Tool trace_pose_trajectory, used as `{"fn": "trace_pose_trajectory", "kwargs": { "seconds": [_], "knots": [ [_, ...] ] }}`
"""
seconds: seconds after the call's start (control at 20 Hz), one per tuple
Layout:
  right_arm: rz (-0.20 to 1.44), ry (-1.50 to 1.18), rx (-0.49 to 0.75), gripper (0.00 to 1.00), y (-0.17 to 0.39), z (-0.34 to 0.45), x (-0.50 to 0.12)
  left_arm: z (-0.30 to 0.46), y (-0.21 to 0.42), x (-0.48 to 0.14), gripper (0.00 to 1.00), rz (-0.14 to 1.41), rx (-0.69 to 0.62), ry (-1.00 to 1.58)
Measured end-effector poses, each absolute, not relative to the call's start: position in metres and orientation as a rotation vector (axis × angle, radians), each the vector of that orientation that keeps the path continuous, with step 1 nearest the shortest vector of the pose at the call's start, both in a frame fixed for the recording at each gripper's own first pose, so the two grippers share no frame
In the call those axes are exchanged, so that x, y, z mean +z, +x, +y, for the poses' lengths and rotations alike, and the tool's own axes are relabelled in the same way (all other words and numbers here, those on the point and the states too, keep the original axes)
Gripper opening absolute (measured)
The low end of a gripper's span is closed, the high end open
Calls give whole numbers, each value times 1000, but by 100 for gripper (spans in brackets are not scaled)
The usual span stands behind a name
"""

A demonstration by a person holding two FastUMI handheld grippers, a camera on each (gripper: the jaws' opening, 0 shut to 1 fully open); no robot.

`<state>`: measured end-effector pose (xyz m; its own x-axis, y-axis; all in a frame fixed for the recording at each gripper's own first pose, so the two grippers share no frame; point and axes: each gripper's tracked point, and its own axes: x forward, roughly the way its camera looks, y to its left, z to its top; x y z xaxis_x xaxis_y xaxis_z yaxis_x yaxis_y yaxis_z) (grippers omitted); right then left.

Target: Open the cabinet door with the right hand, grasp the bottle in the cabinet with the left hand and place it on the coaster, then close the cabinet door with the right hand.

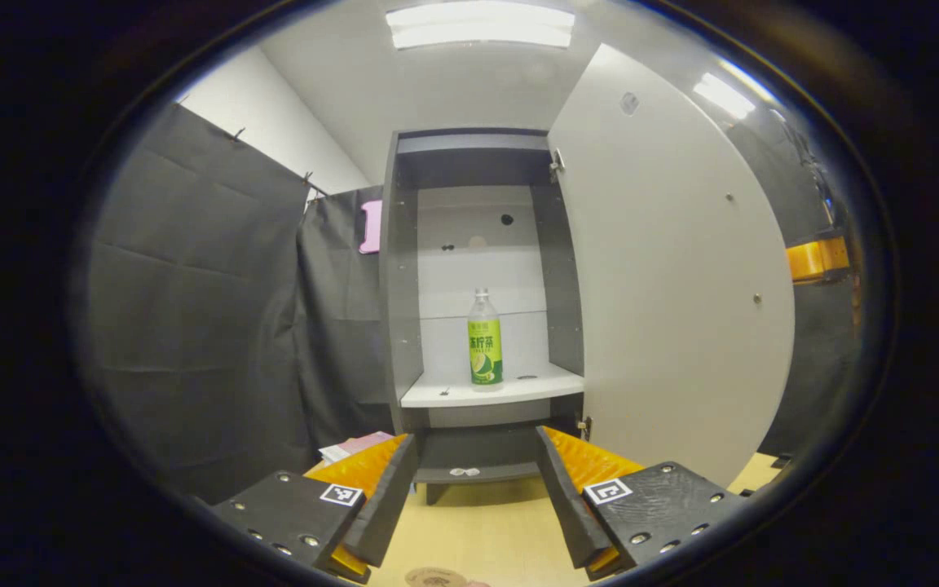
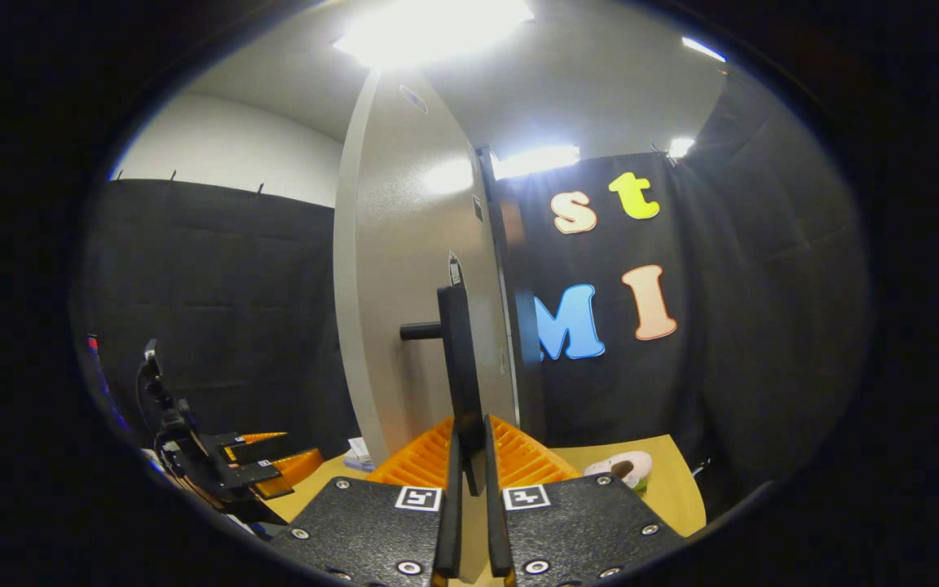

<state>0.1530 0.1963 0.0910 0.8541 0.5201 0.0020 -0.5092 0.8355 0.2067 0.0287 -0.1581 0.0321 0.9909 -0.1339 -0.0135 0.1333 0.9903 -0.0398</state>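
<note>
Door (image 1: 673, 269) swung wide open, hinged on the cabinet's right side as seen in the left gripper view. Right tool (image 2: 469, 481) clamped on the door handle (image 2: 460, 367), a dark upright bar on a short post; both fingers pressed flat against the bar's lower end, almost no gap between them. Seen edge-on from the right gripper view, door panel just left of the handle.

Left tool (image 1: 476, 481) spread wide, nothing between the fingers, hovering low over the counter (image 1: 486, 530) in front of the cabinet (image 1: 404, 269). Pointed straight at the open compartment.

Bottle (image 1: 485, 338) stood upright on the white shelf (image 1: 453, 393), roughly mid-shelf, a bit toward the right half, clear of both side walls. Long axis vertical, green label facing out. Lay dead ahead of the left tool and higher up, well apart. Centred between the open fingers in the left gripper view, so lined up sideways already; height and reach remained.

Left tool clearly the nearer free one; right tool occupied with the handle, off to the door's far side.

Round brownish disc (image 1: 435, 577) at the bottom edge of the left gripper view, on the counter just below the tool, probably the coaster, partly cut off.

Judged stage: door-opening done, bottle grasp not yet begun. Next move likely forward and up, fingers straddling the bottle body from either side.
</note>
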Motion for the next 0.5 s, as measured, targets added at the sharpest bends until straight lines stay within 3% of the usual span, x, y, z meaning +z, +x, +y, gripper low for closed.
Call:
{"fn": "trace_pose_trajectory", "kwargs": {
  "seconds": [0.05, 0.1, 0.15, 0.2, 0.3, 0.35, 0.5],
  "knots": [
    [49, 195, 537, 14, 152, 192, 90, -159, 35, 34, 87, 19, -139, -48],
    [44, 185, 525, 14, 150, 186, 88, -160, 43, 37, 79, 21, -146, -52],
    [43, 174, 498, 19, 149, 177, 86, -160, 54, 40, 79, 19, -156, -56],
    [45, 166, 464, 28, 150, 166, 80, -161, 64, 43, 87, 19, -166, -59],
    [49, 167, 389, 68, 148, 144, 73, -165, 86, 50, 83, 18, -184, -67],
    [50, 167, 348, 93, 148, 133, 70, -167, 98, 52, 87, 18, -194, -73],
    [61, 152, 207, 95, 143, 99, 58, -172, 137, 60, 87, 11, -229, -94]
  ]
}}
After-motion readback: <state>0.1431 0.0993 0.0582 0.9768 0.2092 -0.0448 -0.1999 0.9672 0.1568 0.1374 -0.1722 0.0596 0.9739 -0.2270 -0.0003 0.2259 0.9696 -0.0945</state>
